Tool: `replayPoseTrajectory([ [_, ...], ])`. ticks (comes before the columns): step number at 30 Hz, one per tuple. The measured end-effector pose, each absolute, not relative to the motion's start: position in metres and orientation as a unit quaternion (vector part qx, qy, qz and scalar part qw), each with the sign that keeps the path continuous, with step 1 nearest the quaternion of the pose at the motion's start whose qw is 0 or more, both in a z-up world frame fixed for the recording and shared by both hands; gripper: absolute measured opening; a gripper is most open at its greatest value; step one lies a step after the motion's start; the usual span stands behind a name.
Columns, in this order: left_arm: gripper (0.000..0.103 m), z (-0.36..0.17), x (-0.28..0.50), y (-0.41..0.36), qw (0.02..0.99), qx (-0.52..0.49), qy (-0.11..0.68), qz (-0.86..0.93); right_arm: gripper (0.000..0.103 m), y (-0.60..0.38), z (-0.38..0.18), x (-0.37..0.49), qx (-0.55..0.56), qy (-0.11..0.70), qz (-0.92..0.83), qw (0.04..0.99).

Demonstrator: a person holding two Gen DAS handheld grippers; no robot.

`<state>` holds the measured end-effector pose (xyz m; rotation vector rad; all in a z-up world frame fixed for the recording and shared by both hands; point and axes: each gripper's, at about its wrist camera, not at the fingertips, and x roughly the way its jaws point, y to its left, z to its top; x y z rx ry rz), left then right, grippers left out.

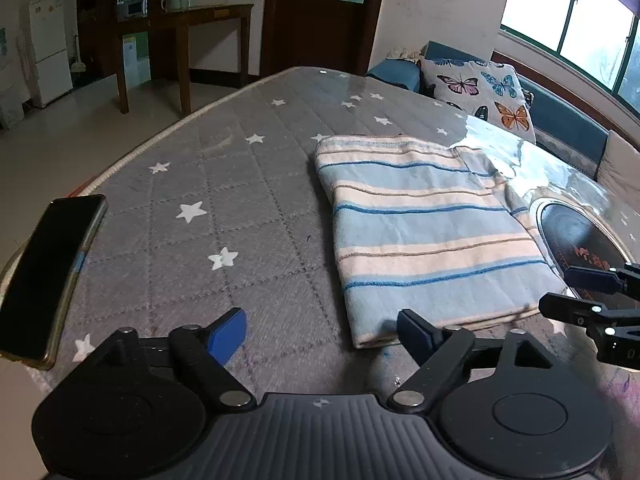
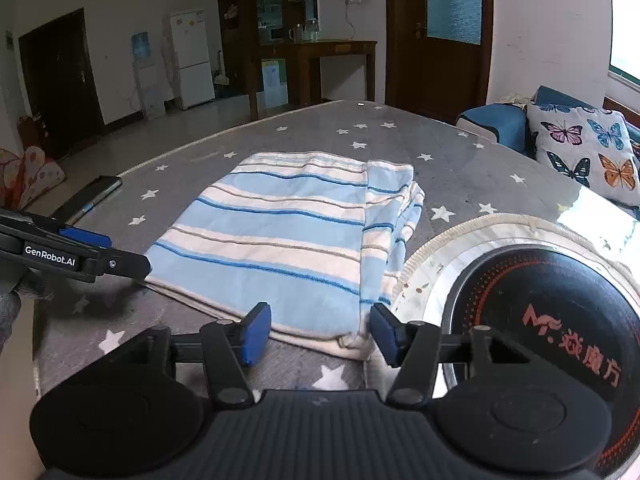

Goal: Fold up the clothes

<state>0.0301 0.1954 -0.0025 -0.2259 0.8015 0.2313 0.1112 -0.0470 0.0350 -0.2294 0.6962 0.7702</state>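
Observation:
A folded garment with light blue, cream and dark blue stripes [image 1: 424, 232] lies flat on the grey star-patterned table cover [image 1: 224, 184]; it also shows in the right wrist view [image 2: 296, 240]. My left gripper [image 1: 320, 334] is open and empty, just short of the garment's near left corner. My right gripper [image 2: 318, 334] is open and empty, at the garment's near right corner, where layered edges stack up. The right gripper shows at the right edge of the left wrist view [image 1: 576, 292]. The left gripper shows at the left of the right wrist view [image 2: 116, 256].
A black phone [image 1: 48, 276] lies at the table's left edge. A round black induction cooker [image 2: 548, 332] is set into the table right of the garment. A blue sofa with a butterfly cushion [image 1: 480, 92] stands beyond the table. A wooden desk [image 1: 188, 40] and fridge stand farther back.

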Motion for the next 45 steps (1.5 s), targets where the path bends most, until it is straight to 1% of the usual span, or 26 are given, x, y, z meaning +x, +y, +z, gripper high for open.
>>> replayPoseTrajectory([
  [1, 0.087, -0.002, 0.028, 0.194, 0.909, -0.109, 0.387, 0.113, 0.064, -0.048, 0.035, 0.109, -0.104, 0.333, 0.366, 0.863],
  [3, 0.090, -0.001, 0.024, 0.192, 0.909, -0.110, 0.385, 0.114, 0.066, -0.051, 0.034, 0.106, -0.092, 0.336, 0.363, 0.864],
  [4, 0.091, 0.000, 0.023, 0.190, 0.909, -0.109, 0.385, 0.115, 0.072, -0.053, 0.034, 0.104, -0.088, 0.336, 0.360, 0.866],
  [6, 0.092, 0.000, 0.019, 0.188, 0.909, -0.107, 0.385, 0.117, 0.079, -0.055, 0.034, 0.099, -0.081, 0.336, 0.356, 0.868],
  [8, 0.095, 0.002, 0.015, 0.186, 0.911, -0.109, 0.382, 0.116, 0.080, -0.057, 0.035, 0.095, -0.077, 0.333, 0.352, 0.871],
  [10, 0.098, 0.003, 0.010, 0.185, 0.913, -0.110, 0.376, 0.116, 0.088, -0.058, 0.036, 0.090, -0.077, 0.329, 0.345, 0.875],
  [12, 0.102, 0.006, 0.006, 0.183, 0.916, -0.113, 0.369, 0.114, 0.091, -0.058, 0.037, 0.087, -0.077, 0.326, 0.338, 0.879],
  [13, 0.103, 0.007, 0.004, 0.182, 0.917, -0.114, 0.364, 0.114, 0.094, -0.059, 0.038, 0.084, -0.076, 0.325, 0.337, 0.880],
  [19, 0.103, 0.010, -0.005, 0.178, 0.923, -0.116, 0.350, 0.114, 0.103, -0.060, 0.036, 0.073, -0.074, 0.328, 0.311, 0.889],
  [29, 0.103, 0.005, -0.012, 0.167, 0.917, -0.121, 0.361, 0.119, 0.103, -0.061, 0.032, 0.057, -0.072, 0.338, 0.294, 0.891],
  [45, 0.103, -0.001, -0.017, 0.144, 0.909, -0.098, 0.384, 0.130, 0.103, -0.066, 0.024, 0.039, -0.066, 0.348, 0.283, 0.891],
])
